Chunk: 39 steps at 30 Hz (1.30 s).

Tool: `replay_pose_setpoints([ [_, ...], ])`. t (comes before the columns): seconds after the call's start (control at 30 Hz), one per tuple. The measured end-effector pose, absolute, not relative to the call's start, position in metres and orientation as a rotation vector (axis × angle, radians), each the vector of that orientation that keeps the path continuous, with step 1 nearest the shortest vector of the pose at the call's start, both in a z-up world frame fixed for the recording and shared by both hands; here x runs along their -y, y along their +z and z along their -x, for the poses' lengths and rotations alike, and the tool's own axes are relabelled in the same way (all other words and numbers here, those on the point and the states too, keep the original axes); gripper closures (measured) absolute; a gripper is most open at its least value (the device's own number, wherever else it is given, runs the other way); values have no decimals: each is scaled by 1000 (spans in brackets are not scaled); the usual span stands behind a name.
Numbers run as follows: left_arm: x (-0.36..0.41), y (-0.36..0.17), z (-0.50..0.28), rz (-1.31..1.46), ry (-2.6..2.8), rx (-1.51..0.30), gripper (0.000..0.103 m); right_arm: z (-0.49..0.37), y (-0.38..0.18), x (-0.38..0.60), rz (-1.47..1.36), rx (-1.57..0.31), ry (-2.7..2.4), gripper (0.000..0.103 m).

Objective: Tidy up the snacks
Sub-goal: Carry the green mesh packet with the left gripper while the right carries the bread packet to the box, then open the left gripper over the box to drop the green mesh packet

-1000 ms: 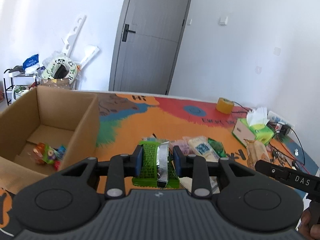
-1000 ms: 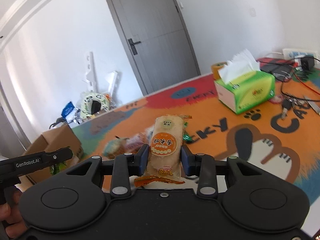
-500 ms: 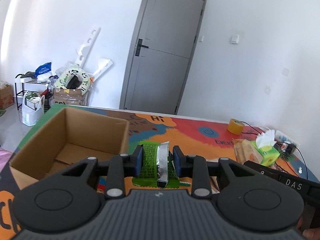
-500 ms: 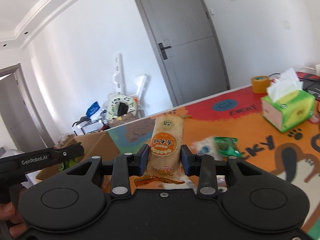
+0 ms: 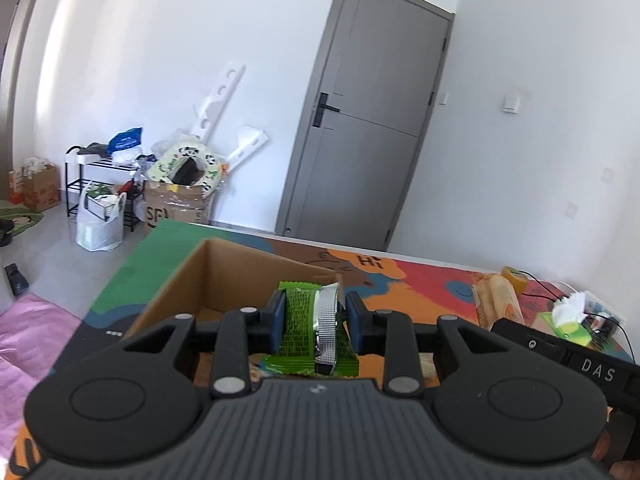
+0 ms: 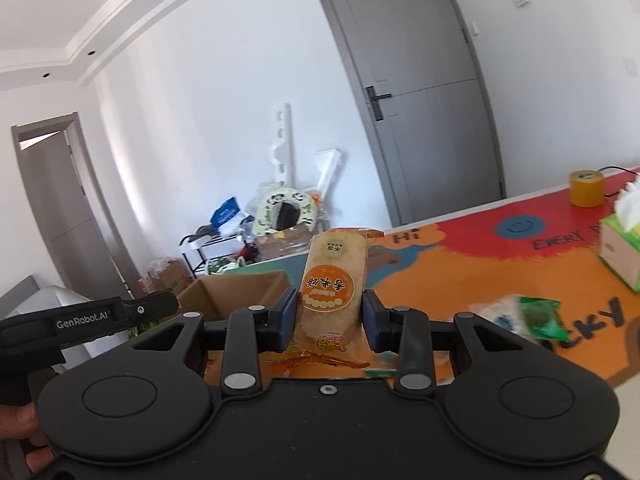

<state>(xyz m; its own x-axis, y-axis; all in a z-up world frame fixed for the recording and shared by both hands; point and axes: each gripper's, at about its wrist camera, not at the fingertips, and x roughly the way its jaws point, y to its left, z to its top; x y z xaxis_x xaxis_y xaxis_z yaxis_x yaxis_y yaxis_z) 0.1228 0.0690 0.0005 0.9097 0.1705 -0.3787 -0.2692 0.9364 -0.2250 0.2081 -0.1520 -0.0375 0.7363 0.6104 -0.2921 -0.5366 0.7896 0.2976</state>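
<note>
The left gripper (image 5: 316,326) pinches a green snack packet (image 5: 304,326) near the open cardboard box (image 5: 224,276). The right gripper (image 6: 330,322) clamps an upright orange-labelled rice cracker pack (image 6: 334,284) above the colourful surface (image 6: 500,256).

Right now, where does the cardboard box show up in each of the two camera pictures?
Left wrist view: cardboard box sits at centre, just beyond the jaws, open top facing up.
Right wrist view: cardboard box is lower left of centre, behind the other tool.
Shared landmark: the grey door on the far wall.
</note>
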Motion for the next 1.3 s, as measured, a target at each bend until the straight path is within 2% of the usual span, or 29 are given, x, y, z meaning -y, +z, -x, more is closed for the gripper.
replay_pose_setpoints([
  [0.63,-130,-23,-139,314,283,-442,71,-213,-37,69,-136,-401,722,68],
  [1.03,-142,-17,-122,349,330,-441,47,-220,-36,43,-155,-424,791,67],
  [1.1,-144,-16,-120,351,344,-440,38,-223,-36,41,-164,-426,807,57],
  [1.13,-144,-15,-119,351,354,-437,35,-222,-36,42,-167,-422,796,44],
  [1.17,-144,-14,-119,350,360,-432,31,-222,-36,45,-171,-414,773,40],
  [1.3,-138,-13,-120,353,364,-434,24,-223,-40,64,-199,-450,731,40],
])
